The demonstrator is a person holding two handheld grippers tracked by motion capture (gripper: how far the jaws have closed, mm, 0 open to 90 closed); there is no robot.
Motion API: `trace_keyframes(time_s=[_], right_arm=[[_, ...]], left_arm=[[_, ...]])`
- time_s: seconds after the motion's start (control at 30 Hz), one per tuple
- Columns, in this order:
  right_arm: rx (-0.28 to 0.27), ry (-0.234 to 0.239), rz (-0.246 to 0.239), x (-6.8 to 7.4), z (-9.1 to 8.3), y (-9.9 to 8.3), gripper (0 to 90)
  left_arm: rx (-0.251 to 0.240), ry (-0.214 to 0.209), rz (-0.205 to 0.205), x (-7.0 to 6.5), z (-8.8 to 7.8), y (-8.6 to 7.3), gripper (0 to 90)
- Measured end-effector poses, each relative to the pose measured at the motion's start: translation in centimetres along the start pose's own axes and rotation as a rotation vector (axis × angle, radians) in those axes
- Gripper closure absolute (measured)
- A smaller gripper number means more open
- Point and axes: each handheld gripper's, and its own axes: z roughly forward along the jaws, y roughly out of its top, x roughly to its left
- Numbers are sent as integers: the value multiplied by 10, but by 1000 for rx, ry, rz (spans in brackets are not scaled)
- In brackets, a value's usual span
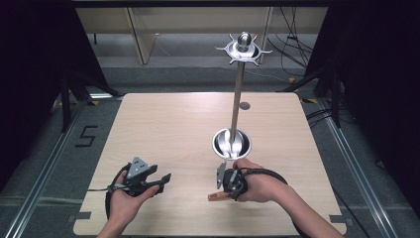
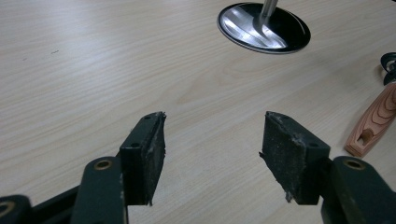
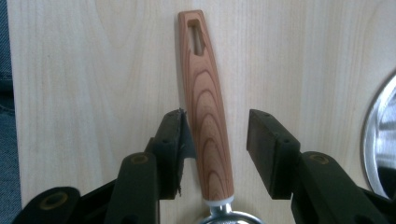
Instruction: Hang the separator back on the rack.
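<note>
**Wooden-handled utensil down on the table, tongs standing apart around it**

Judged from the lie of things: utensil resting flat on the table (image 1: 163,129), just in front of the rack's round steel base (image 1: 232,143); not yet hung on the star-shaped hook ring (image 1: 243,49) at the top of the tall pole (image 1: 238,94). Either just set down or about to be gripped, hard to say which. Hanging, if that is the aim, entirely left to do.

Right tongs (image 3: 215,149) spread wide around the wooden handle (image 3: 205,107), no grip on it: left pad just beside or barely brushing the wood, right pad clearly apart from it. Left tongs (image 2: 212,156) also wide, nothing between them, hovering low over bare table, well off to the left of the rack.

Handle: long, slim, tapering toward a flattened end, reddish-brown with bold curved grain, an oblong hanging slot cut near the tip. At the other end a pale collar and the start of a shiny metal head, cut off at the frame edge, so kind of utensil not certain. In the high view, handle tip poking out at the near side of the right hand (image 1: 257,186).
</note>
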Motion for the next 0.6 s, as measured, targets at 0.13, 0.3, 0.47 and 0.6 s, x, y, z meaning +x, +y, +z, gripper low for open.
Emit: trace_keyframes(time_s=[0.13,0.3,0.47,0.6], right_arm=[[28,17,-12,-1,4,4,577],[67,19,-29,-2,12,4,576],[107,43,4,1,18,5,579],[116,51,-24,0,23,5,596]], left_arm=[[1,11,-1,1,-2,0,387],[2,11,3,1,-2,0,387],[-1,-1,-4,1,0,-1,387],[-1,0,-2,0,1,-1,387]])
